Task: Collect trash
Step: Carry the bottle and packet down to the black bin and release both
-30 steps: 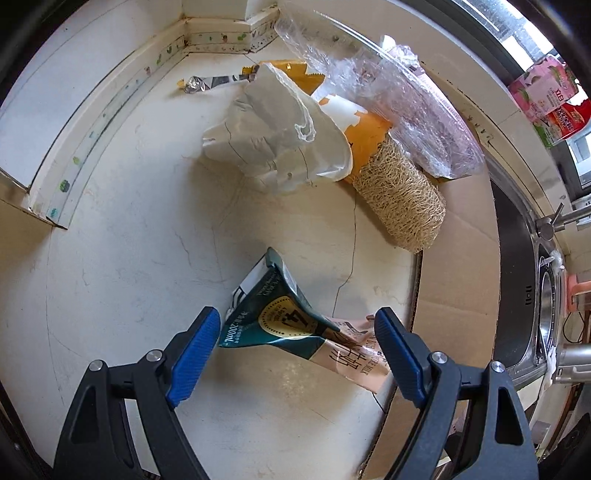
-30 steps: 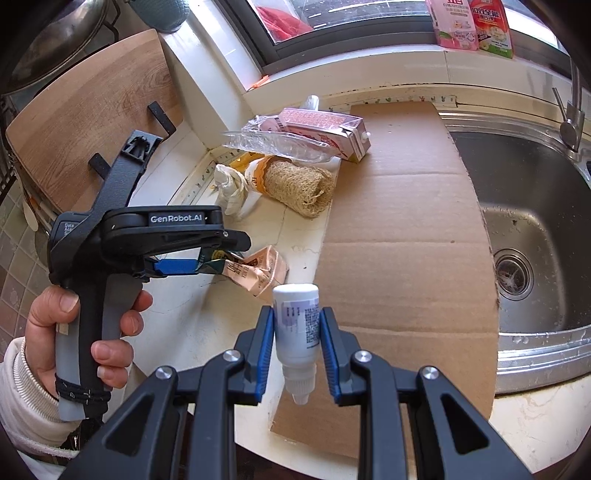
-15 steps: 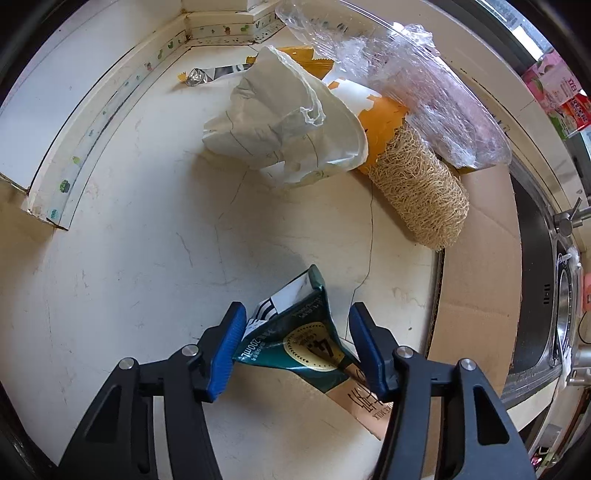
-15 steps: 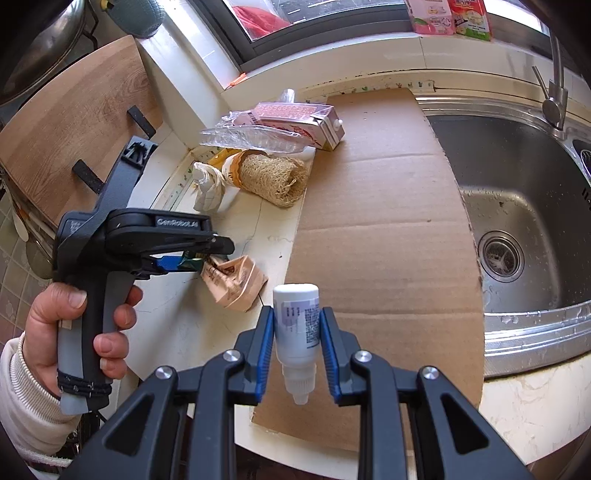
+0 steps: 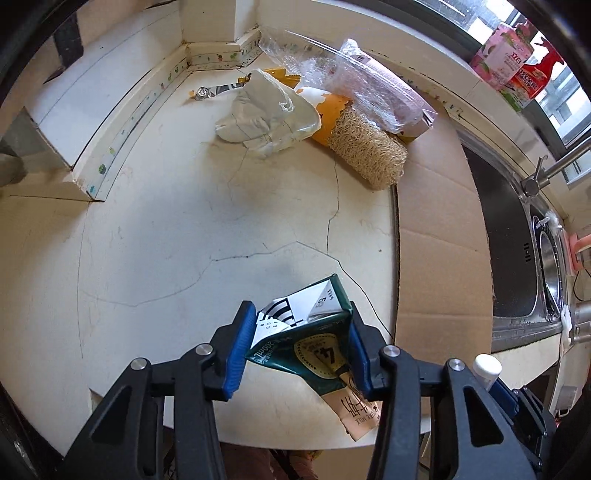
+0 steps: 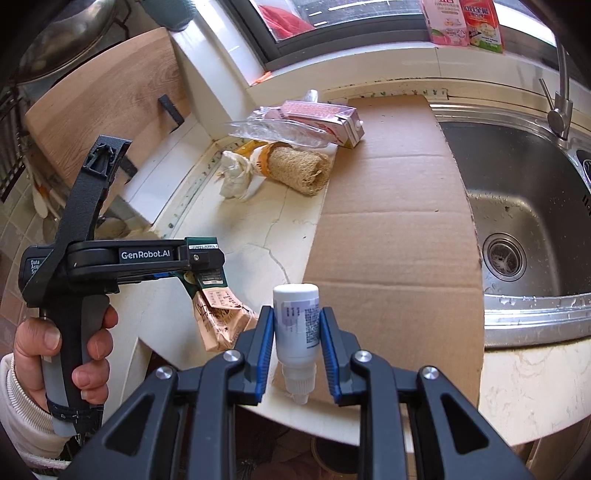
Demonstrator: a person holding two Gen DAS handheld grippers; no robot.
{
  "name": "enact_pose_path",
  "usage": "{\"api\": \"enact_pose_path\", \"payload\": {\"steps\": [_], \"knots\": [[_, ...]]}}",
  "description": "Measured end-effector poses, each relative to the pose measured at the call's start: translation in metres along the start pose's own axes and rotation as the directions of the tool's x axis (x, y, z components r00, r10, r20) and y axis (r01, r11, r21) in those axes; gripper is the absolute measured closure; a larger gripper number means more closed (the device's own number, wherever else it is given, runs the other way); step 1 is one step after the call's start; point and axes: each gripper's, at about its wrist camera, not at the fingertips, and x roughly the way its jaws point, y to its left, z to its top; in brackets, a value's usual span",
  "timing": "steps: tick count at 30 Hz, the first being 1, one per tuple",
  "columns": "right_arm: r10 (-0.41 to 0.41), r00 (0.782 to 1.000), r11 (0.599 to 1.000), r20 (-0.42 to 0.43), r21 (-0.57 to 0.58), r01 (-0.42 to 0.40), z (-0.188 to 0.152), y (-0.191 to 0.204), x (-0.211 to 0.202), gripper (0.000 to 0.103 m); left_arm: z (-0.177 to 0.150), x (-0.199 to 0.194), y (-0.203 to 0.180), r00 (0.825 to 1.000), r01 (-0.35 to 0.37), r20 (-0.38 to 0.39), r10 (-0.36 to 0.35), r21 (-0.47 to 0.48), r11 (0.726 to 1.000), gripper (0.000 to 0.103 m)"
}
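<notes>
A crushed green and tan drink carton point(image 5: 314, 347) hangs between the blue pads of my left gripper point(image 5: 299, 332), off the white counter point(image 5: 184, 229) near its front edge. The jaws are closing and both pads press on the carton's sides. In the right wrist view the same carton point(image 6: 218, 317) dangles from the left gripper point(image 6: 199, 269), which a hand holds by its handle. My right gripper point(image 6: 296, 332) is shut on a small white bottle point(image 6: 295, 314), nozzle pointing down toward me, above the counter's front edge.
At the back of the counter lie crumpled white paper point(image 5: 266, 114), a loofah point(image 5: 365, 155), a plastic bag over a pink carton point(image 5: 354, 85) and a foil wrapper point(image 5: 207, 92). A cardboard sheet point(image 6: 391, 221) lies between counter and steel sink point(image 6: 524, 206). Two cartons point(image 6: 461, 22) stand on the sill.
The left jaws closed from wide apart onto the carton, picked it up and pulled it back toward the front edge. The right gripper drifted slightly, still holding the bottle.
</notes>
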Motion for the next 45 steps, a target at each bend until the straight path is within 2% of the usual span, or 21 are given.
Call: {"api": "enact_pose_path", "payload": {"steps": [6,14,20,26,30,38,45], "knots": [[0.048,0.999,0.997,0.015,-0.057,-0.047,-0.029,0.011,-0.031,0.079,-0.039,-0.041,0.003,0.998,0.004,0.064,-0.004,-0.007,1.000,0.058],[0.106,0.994,0.984,-0.016,-0.141,-0.107,-0.094,0.016,-0.081,0.079,-0.147,-0.093,-0.008,0.992,0.002,0.127,0.001,-0.024,1.000,0.058],[0.122,0.987,0.979,-0.105,-0.153,-0.138,-0.155,0.006,-0.091,0.079,-0.230,-0.093,-0.014,0.992,0.010,0.124,-0.008,-0.017,1.000,0.058],[0.128,0.969,0.986,-0.210,-0.077,-0.146,-0.206,-0.013,-0.072,0.078,-0.291,-0.060,-0.009,0.999,-0.007,0.037,0.007,-0.011,1.000,0.058],[0.119,0.955,0.992,-0.273,-0.008,-0.126,-0.235,-0.026,-0.043,0.078,-0.321,-0.027,0.002,0.999,-0.016,-0.032,0.016,-0.007,1.000,0.058],[0.135,0.917,0.980,-0.375,0.184,-0.069,-0.287,-0.065,0.038,0.078,-0.353,0.063,0.024,0.991,-0.026,-0.130,0.025,-0.007,1.000,0.057],[0.126,0.900,0.973,-0.417,0.228,-0.031,-0.326,-0.091,0.121,0.078,-0.366,0.167,0.025,0.982,-0.040,-0.184,0.053,0.075,0.996,0.057]]}}
